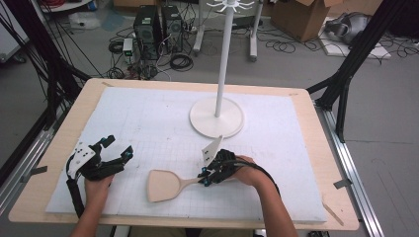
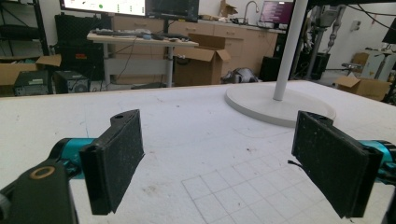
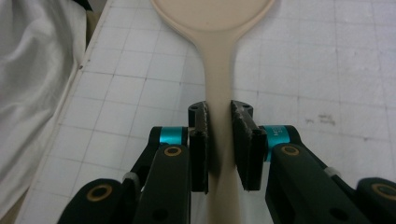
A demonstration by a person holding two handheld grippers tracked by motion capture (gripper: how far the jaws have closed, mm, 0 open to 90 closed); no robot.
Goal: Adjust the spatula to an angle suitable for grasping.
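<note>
Right gripper jaws clamp spatula handle.

White stand with tall pole on white mat. Wooden table underneath. Cardboard box on floor behind.

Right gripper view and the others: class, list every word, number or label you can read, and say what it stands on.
No text reads clearly.
Teal ring beside the right gripper jaws, shut on the spatula: small marks, too blurred to read.
Monitors in the left gripper view: content too small to read.
</note>
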